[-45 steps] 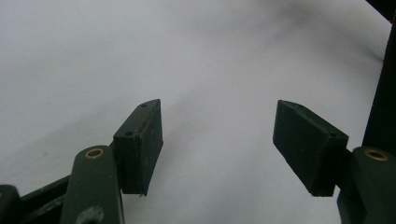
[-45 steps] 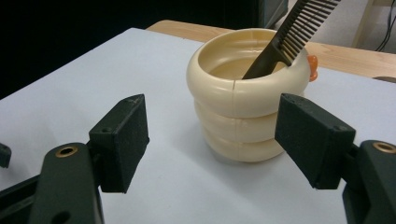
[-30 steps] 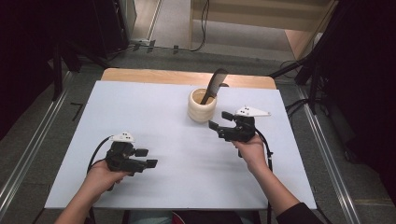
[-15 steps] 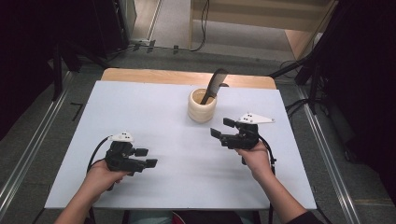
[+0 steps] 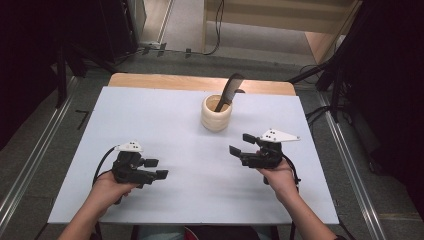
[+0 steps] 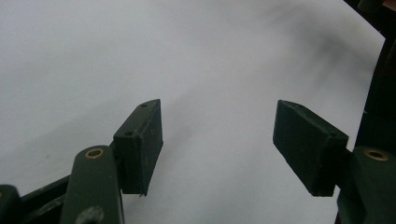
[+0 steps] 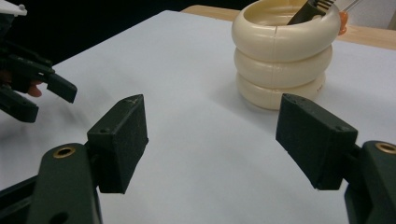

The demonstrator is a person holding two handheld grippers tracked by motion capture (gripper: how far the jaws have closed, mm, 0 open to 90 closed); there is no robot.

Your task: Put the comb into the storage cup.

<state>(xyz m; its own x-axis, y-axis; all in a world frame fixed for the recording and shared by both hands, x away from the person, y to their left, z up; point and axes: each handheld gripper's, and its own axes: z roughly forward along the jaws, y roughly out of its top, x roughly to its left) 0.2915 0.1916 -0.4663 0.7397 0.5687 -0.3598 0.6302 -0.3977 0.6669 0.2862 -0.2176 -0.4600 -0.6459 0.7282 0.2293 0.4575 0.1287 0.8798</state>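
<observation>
A cream ribbed cup (image 5: pixel 216 114) (image 7: pixel 283 53) stands at the far middle of the white table top (image 5: pixel 165 115), with a black comb (image 5: pixel 229 91) (image 7: pixel 308 10) leaning out of it. My right gripper (image 5: pixel 241 143) (image 7: pixel 212 137) hovers low, in front of the cup and to its right, open, nothing between its jaws. My left gripper (image 5: pixel 157 168) (image 6: pixel 217 144) sits near the front left, jaws pointing right, open over bare table. In the right gripper view the left gripper (image 7: pixel 32 84) shows at far left.
A wooden strip (image 5: pixel 200 82) runs along the table's far edge. Dark stands and cables lie on the floor to the right (image 5: pixel 330 95) and metal rails run along both sides (image 5: pixel 30 160).
My right gripper has drawn back from the cup toward the front of the table and a little to the right. The left gripper has stayed where it was.
</observation>
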